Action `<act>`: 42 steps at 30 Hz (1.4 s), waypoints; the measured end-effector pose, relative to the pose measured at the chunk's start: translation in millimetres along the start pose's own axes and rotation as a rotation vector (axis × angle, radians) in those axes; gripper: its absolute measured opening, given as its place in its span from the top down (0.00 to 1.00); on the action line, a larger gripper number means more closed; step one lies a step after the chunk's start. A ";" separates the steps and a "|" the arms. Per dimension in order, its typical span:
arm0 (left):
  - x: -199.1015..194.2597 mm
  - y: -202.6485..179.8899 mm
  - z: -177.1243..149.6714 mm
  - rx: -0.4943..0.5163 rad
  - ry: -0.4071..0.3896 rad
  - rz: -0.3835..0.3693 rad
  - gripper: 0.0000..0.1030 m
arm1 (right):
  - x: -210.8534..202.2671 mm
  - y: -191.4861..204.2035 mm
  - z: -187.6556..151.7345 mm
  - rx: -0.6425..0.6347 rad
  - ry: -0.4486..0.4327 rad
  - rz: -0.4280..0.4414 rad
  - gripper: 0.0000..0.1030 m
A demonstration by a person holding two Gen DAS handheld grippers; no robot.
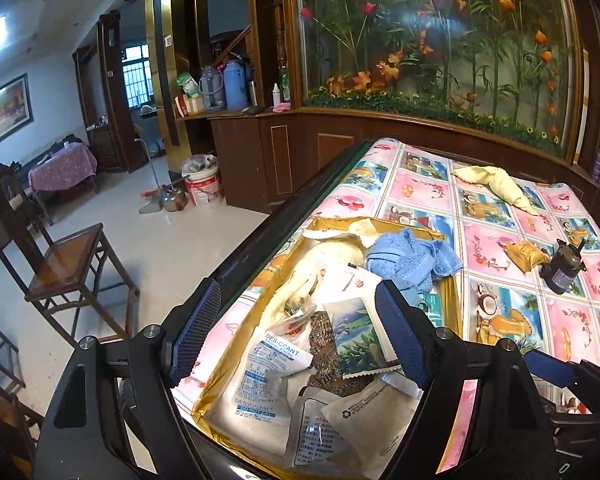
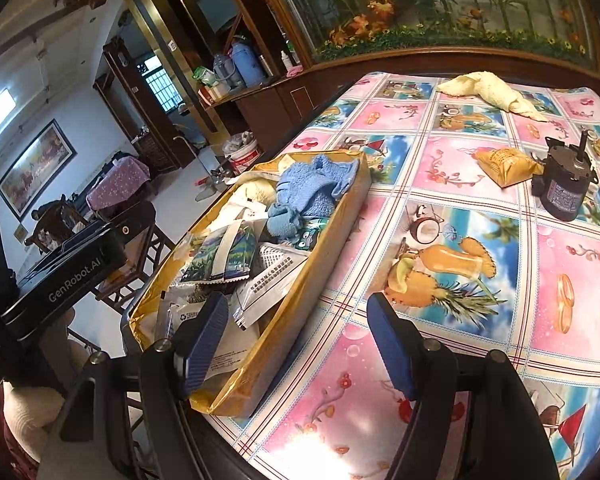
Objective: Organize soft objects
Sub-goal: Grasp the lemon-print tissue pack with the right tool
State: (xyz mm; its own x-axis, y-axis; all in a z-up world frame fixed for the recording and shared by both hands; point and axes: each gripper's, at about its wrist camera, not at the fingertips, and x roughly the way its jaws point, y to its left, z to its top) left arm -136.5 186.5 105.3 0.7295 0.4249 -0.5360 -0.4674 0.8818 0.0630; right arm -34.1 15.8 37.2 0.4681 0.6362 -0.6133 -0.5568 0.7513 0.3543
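Left gripper point(image 1: 300, 332): fingers spread wide, holding nothing; poised above the near end of the gold cardboard box.
Left gripper, left finger point(image 1: 196, 328): over the box's left wall and the table edge.
Left gripper, right finger point(image 1: 400, 336): over the box interior, just in front of the blue towel.
Gold cardboard box point(image 1: 380, 222): open-topped, lying along the left edge of the table; filled with soft items and packets.
Desiccant packet point(image 1: 268, 372): white, printed in blue, lying in the box between the left gripper's fingers as seen from the left wrist.
Picture sachet point(image 1: 360, 340): printed with a landscape scene, lying in the box just left of the right finger.
Blue towel point(image 1: 412, 260): crumpled in the far half of the box, partly draped over its right wall.
Right gripper point(image 2: 296, 340): fingers wide apart, gripping nothing; straddles the box's right wall at its near end.
Right gripper, left finger point(image 2: 204, 340): above packets inside the box.
Right gripper, right finger point(image 2: 392, 348): above the bare tablecloth point(image 2: 460, 360), outside the box.
Yellow cloth point(image 2: 496, 94): lying loose at the far side of the table, well apart from both grippers.
Yellow packet point(image 2: 508, 166): on the tablecloth, right of the box, touching or just beside the small motor.
Small motor point(image 2: 566, 184): black, shaft pointing up, at the right of the table.
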 end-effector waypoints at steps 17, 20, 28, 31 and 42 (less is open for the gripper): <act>-0.2 -4.5 -7.8 0.003 0.053 -0.144 0.22 | -0.5 -21.5 -15.0 0.026 0.048 -0.032 0.30; -7.3 -24.8 -10.7 0.048 0.066 -0.268 0.22 | -17.0 -56.1 -21.6 0.087 0.042 -0.068 0.30; 7.6 -107.8 -36.3 0.181 0.277 -0.579 0.22 | -86.8 -178.7 -18.2 0.347 -0.042 -0.249 0.30; 14.7 -141.4 -50.3 0.231 0.338 -0.604 0.22 | -102.8 -201.8 -6.5 0.365 -0.078 -0.293 0.30; 44.9 -188.7 -69.8 0.332 0.412 -0.536 0.20 | -59.0 -299.7 93.6 0.420 -0.015 -0.345 0.30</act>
State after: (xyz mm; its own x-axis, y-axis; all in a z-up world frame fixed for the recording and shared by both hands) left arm -50.4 25.0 10.5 0.5386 -0.1331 -0.8320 0.1217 0.9894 -0.0795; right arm 169.4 -230.5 33.3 0.5869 0.3402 -0.7347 -0.0487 0.9206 0.3874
